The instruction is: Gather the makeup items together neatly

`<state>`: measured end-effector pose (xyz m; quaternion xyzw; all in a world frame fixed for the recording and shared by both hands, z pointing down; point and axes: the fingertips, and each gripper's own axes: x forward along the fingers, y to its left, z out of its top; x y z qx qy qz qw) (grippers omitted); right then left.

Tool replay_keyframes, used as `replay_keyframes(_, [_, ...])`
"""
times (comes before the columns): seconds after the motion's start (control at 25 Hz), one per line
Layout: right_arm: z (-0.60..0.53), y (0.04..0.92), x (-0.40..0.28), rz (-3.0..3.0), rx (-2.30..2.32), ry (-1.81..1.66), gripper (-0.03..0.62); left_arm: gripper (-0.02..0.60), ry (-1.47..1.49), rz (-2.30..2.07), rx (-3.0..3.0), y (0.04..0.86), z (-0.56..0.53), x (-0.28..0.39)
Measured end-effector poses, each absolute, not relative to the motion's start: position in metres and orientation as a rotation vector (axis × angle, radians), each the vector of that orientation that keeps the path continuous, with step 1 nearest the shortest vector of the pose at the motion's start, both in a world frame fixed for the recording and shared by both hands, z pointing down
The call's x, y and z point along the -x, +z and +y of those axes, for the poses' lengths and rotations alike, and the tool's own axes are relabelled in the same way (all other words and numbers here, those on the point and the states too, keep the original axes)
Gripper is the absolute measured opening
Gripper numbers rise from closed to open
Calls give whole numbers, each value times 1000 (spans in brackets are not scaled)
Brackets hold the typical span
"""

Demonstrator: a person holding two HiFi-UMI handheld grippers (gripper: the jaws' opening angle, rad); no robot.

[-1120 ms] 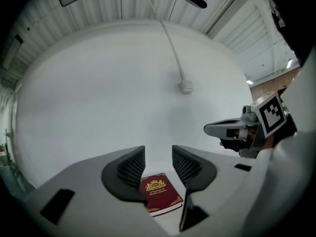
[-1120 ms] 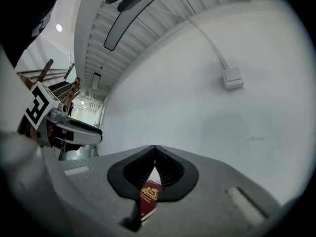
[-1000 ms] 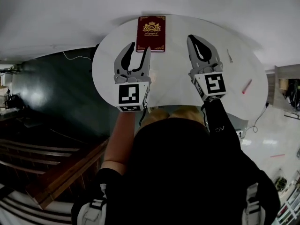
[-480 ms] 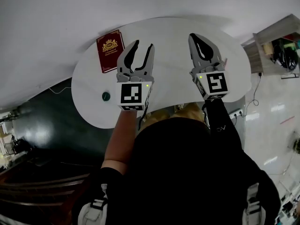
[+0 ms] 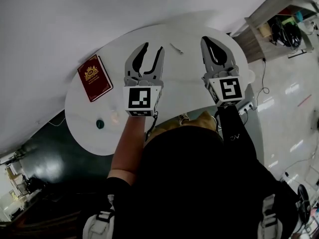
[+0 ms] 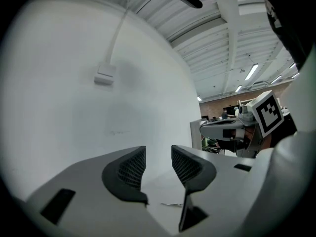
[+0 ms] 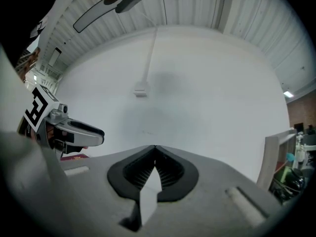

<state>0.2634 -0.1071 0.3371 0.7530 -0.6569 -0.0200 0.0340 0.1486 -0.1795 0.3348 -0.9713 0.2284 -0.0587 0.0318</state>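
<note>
A white round table [image 5: 187,86] lies below both grippers. A thin small makeup tool [image 5: 176,48] rests near the table's far edge, between the two grippers; it also shows as a thin sliver [image 6: 170,204] just below the left jaws. A small teal round item [image 5: 100,124] sits near the table's left edge. My left gripper [image 5: 149,51] hovers above the table, open with nothing between its jaws [image 6: 158,164]. My right gripper [image 5: 213,45] hovers to its right, shut and empty [image 7: 155,154].
A dark red book with a gold crest [image 5: 94,77] lies on the table's left part, and its edge shows in the right gripper view [image 7: 74,157]. A wooden shelf unit [image 5: 279,19] with clutter stands at the far right. A white wall rises behind the table.
The head view has swung round: the table and red book have slid left and down in the picture, and the teal item has come into view. Both grippers keep their pose.
</note>
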Motion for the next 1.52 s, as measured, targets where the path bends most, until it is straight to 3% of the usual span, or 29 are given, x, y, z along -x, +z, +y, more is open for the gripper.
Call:
replay_keyframes(0.2, [-104, 345, -282, -1990, -2337, -27, 5, 163, -364, 451, 2994, 370, -176, -185])
replay_keyframes(0.68, [-72, 386, -329, -1836, -2393, 114, 5, 163, -1154, -548, 2427, 571, -171, -252])
replay_keyframes(1.12, [-21, 415, -373, -1640, -2451, 202, 5, 155, -1360, -817, 2078, 654, -194, -259])
replay_keyframes(1.16, [-19, 416, -375, -1632, -2457, 206, 5, 137, -1377, -842, 2086, 654, -192, -257])
replay_keyframes(1.24, [-18, 418, -377, -1630, -2456, 213, 5, 29, -1417, -887, 2102, 655, -184, -253])
replay_keyframes(1.52, [-37, 412, -368, -1697, -2424, 179, 5, 15, -1471, -825, 2264, 645, -176, -255])
